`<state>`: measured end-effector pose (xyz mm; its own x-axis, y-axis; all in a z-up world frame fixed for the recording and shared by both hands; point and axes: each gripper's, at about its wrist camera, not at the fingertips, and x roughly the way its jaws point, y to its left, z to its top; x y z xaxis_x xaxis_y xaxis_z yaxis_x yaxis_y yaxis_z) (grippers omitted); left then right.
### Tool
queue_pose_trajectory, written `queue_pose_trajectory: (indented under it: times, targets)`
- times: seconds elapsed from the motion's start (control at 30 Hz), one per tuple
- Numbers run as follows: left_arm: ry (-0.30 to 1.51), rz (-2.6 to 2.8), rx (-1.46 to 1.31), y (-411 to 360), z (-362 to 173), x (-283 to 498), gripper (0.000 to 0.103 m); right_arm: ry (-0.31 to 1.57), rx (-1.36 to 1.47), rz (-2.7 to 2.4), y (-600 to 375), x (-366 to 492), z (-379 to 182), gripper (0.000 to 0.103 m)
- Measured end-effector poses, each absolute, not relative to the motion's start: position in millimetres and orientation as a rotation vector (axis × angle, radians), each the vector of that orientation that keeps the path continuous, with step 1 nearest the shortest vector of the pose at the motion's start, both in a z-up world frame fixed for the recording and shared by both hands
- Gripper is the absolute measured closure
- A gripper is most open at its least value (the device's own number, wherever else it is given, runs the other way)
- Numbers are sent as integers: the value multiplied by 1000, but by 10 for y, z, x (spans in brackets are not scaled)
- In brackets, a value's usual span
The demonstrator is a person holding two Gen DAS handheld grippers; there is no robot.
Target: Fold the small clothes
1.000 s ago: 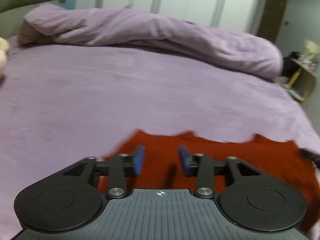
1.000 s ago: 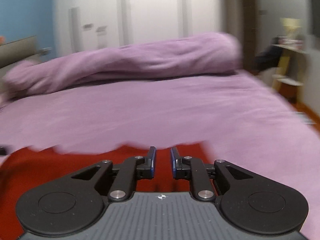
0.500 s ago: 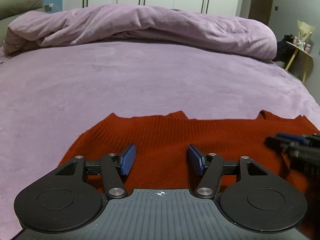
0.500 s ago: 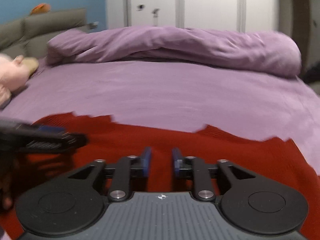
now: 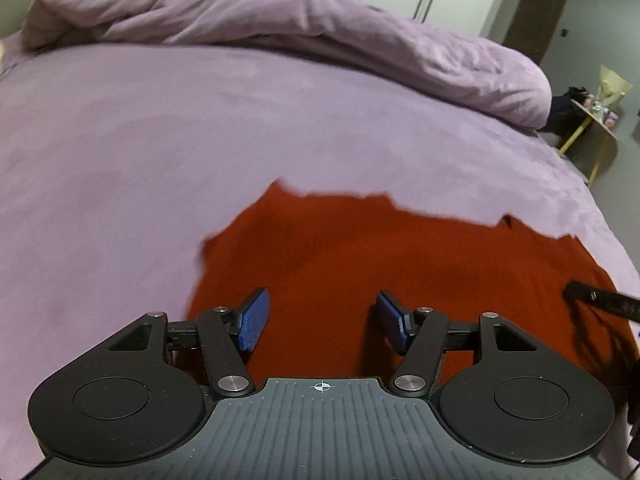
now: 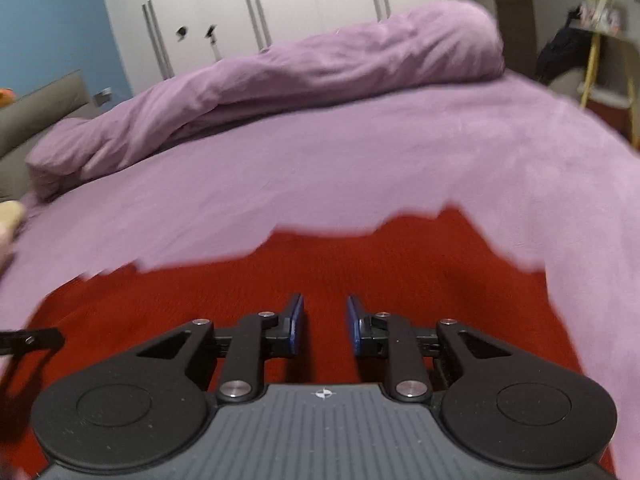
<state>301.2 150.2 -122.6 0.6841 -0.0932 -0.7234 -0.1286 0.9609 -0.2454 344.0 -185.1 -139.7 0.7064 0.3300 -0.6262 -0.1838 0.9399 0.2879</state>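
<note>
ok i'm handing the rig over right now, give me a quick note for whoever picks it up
Left hand-held gripper: open wide, empty, over the left part of the red knit garment.
Right hand-held gripper: open with a narrower gap, empty, over the garment's right part.
The garment lies spread flat on the purple bed sheet; a rolled duvet sits at the far side.
Done: garment laid out. No fold is visible.
Left: grip an edge and make all the folds.

Ahead of you: lilac bedsheet [image 5: 200,128], rumpled duvet [image 5: 280,28] along its far edge — white wardrobe doors [image 6: 280,12] behind, yellow-legged side table [image 5: 592,136] right.
</note>
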Motion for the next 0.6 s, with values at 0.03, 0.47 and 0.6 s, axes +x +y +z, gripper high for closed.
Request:
queue_pose_trajectory:
  times: [0.03,0.47,0.6]
  targets:
    - [837,21,-312,1554,-1195,2864,38,746,238,308,-1899,3292,-1375,81]
    - [899,-8,-738,1877,-1414,1913,38,852,615,318,-2195,2305,-1432,78]
    - [871,-39,-978,2052,-1597,2083,40,848,600,345,-2055,2271,-1366,78]
